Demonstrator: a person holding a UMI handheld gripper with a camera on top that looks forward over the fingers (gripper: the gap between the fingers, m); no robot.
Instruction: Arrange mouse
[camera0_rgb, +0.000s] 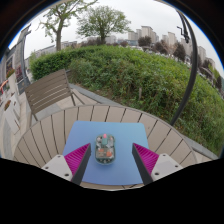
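A translucent computer mouse (105, 148) with visible electronics inside lies on a blue mouse mat (92, 170). The mat rests on a round wooden slatted table (45, 135). My gripper (111, 157) is open, its two fingers with magenta pads (77, 156) spread wide on either side. The mouse stands between the fingertips, toward their far ends, with a clear gap on each side. It rests on the mat on its own.
A wooden slatted chair (47, 92) stands beyond the table to the left. A green hedge (150, 75) runs behind the table, with trees and buildings farther off. A dark pole (191, 60) rises on the right.
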